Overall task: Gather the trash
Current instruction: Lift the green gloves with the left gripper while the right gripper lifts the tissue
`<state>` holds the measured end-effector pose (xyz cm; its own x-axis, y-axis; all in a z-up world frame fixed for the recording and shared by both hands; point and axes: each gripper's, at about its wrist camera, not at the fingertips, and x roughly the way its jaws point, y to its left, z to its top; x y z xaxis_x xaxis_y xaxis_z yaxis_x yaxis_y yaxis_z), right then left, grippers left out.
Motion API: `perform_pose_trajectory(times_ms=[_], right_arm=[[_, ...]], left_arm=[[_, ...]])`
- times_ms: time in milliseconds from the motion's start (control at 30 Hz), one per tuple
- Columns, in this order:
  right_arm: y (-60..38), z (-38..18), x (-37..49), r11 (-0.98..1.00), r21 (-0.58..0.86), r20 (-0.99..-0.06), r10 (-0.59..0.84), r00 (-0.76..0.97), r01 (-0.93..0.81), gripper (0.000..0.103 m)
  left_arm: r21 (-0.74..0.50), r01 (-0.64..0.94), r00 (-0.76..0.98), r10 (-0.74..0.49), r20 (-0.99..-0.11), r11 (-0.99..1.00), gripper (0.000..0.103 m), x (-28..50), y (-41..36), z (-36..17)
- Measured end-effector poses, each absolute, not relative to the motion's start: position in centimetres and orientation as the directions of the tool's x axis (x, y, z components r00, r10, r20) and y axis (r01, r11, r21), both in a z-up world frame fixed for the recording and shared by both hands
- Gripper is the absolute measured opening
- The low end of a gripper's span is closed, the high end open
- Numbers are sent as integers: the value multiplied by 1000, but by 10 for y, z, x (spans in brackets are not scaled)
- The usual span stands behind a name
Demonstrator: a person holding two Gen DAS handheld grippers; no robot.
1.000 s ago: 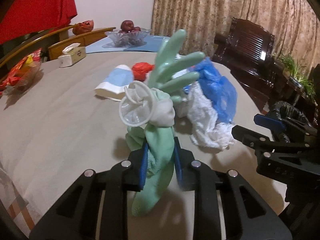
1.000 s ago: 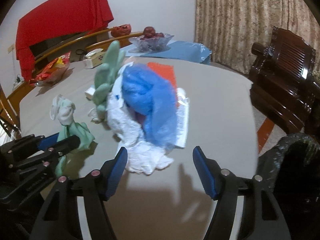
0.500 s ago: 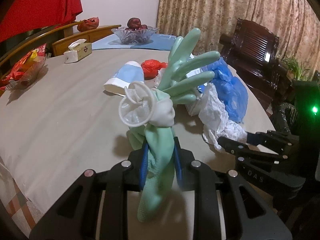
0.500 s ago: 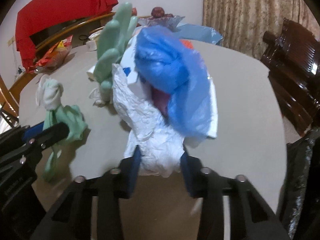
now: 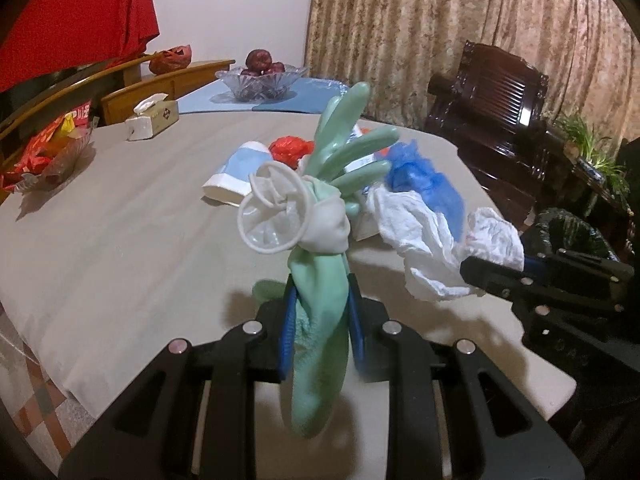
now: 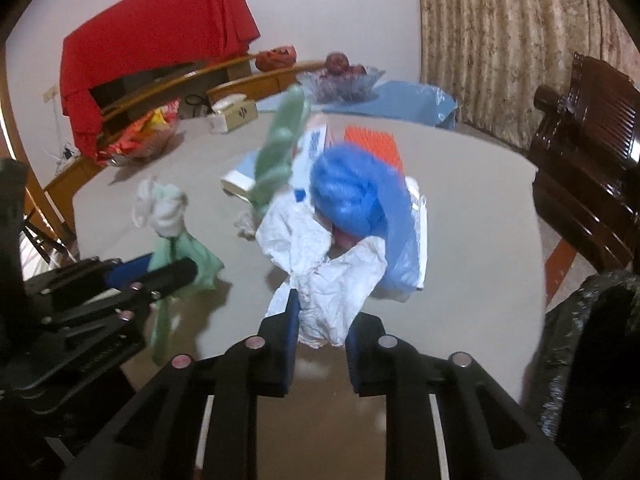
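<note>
While the left gripper (image 5: 320, 320) pinches a green glove (image 5: 320, 344), the right gripper (image 6: 322, 340) is closing on crumpled white paper (image 6: 332, 292); the black-lined bin (image 6: 592, 344) lies just right, nearer that hand.

Two grippers are showing: the left gripper (image 5: 320, 330) and the right gripper (image 6: 320, 334). One green rubber glove (image 5: 320, 320) is sitting between the left jaws, and one crumpled white plastic bag (image 6: 324, 276) between the right jaws, which are closing. One blue plastic bag (image 6: 356, 196) is lying just behind the white one. On the far side of the table (image 5: 120, 216), one tissue box (image 5: 154, 120), one glass fruit bowl (image 5: 262, 80) and one paper cup (image 5: 236, 178) on its side are standing out. One snack basket (image 5: 44, 156) is sitting at the far left. One black-lined trash bin (image 6: 592, 344) is standing at the near right. One dark wooden chair (image 5: 496, 100) is standing at the far right.
</note>
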<state>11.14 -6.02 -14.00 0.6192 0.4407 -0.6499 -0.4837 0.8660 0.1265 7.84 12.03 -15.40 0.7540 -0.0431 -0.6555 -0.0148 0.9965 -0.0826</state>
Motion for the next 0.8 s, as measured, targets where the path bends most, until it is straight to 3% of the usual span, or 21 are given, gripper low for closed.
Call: perform_pose_trajectory(times_ms=[400,800], right_arm=[[-109,-94,88,892,141,-568,427,703,-428,21],[-181,-64,72,945,126,-511,322,797,-301,21]], left_arm=[[-90,63,778,-105,-619,994,22,68,86,-124],[-98,199,780,-218,-586,975,22,80,24,-97]])
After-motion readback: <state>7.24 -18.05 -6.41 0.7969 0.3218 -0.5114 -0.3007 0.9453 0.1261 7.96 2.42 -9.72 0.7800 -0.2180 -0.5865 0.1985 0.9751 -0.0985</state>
